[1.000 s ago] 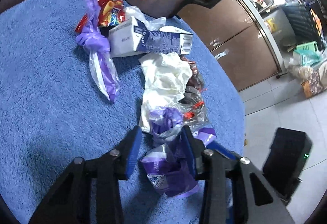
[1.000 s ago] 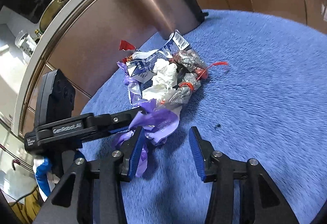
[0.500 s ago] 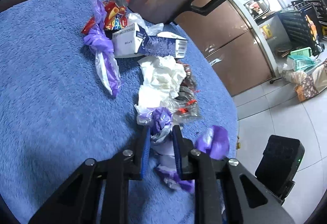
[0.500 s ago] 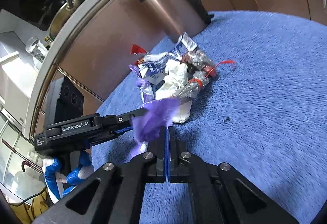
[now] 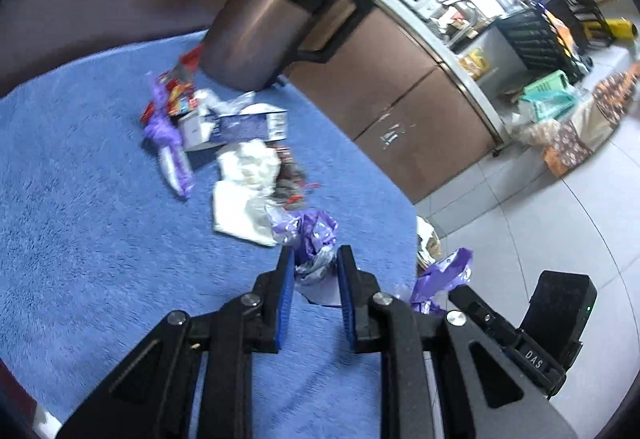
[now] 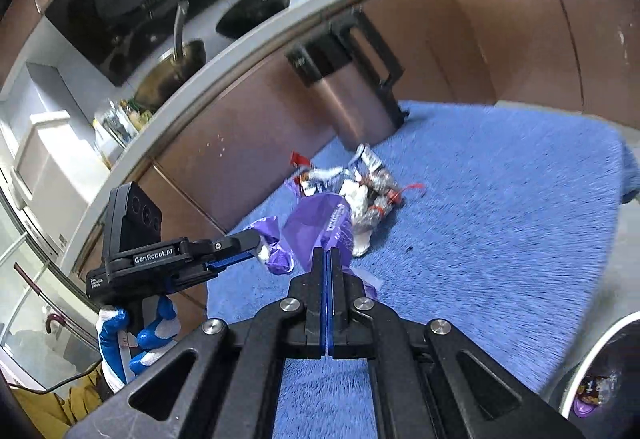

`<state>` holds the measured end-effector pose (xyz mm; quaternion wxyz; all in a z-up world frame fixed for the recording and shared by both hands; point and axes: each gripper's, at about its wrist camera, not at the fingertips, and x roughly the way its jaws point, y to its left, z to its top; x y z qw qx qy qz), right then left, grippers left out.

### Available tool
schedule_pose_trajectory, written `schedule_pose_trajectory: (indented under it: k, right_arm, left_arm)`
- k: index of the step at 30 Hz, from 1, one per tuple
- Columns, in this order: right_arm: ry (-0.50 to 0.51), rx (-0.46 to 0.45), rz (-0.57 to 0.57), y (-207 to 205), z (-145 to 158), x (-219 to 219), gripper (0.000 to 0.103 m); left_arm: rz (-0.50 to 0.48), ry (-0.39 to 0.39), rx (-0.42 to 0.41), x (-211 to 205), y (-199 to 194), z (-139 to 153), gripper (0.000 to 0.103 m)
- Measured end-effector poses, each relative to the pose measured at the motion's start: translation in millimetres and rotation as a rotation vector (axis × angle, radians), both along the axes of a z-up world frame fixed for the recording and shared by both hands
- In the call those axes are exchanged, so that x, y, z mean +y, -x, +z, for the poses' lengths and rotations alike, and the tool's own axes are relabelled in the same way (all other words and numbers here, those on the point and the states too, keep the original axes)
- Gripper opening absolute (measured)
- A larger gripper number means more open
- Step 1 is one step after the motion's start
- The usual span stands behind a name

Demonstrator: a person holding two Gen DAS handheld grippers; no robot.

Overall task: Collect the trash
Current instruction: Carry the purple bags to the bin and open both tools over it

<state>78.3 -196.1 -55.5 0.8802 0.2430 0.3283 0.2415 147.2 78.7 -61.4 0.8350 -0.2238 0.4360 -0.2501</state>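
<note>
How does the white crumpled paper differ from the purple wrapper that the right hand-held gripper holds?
The white crumpled paper lies on the blue carpet in the trash pile, while the purple wrapper is lifted above the carpet, pinched in the right hand-held gripper. The paper is plain white and matte; the wrapper is purple and glossy, with a small printed label. No gripper touches the paper. Both are crumpled trash.

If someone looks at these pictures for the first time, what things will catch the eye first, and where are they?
First, the two purple wrappers: the left gripper is shut on a crumpled purple wrapper, and the right gripper pinches a purple bag. Behind them, a trash pile lies on the blue carpet, in front of a copper-coloured bin.
</note>
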Motion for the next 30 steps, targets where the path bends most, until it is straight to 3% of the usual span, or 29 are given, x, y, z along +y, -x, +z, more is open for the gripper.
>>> schedule_pose_trajectory:
  k: [5,12,17,25,27,30]
  right_arm:
    - [-0.011,-0.045,-0.113,39,16,-39,0.000]
    - [0.007,-0.052,-0.328,101,18,-118,0.000]
    - [0.046,0.017,-0.520,138,-8,-176,0.000]
    - [0.066,0.156,-0.680,158,-69,-229,0.000]
    - [0.059,0.188,-0.701,158,-82,-238,0.004]
    - [0.067,0.231,-0.737,159,-97,-249,0.005]
  left_arm:
    - [-0.117,-0.013,-0.032,-51,15,18,0.020]
    - [-0.348,-0.051,-0.039,-163,37,20,0.020]
    - [-0.500,-0.107,-0.027,-249,52,10,0.020]
    - [-0.645,-0.212,0.008,-357,72,-26,0.023]
    - [-0.655,-0.236,0.011,-372,74,-33,0.026]
    - [-0.662,-0.265,0.003,-388,76,-42,0.047]
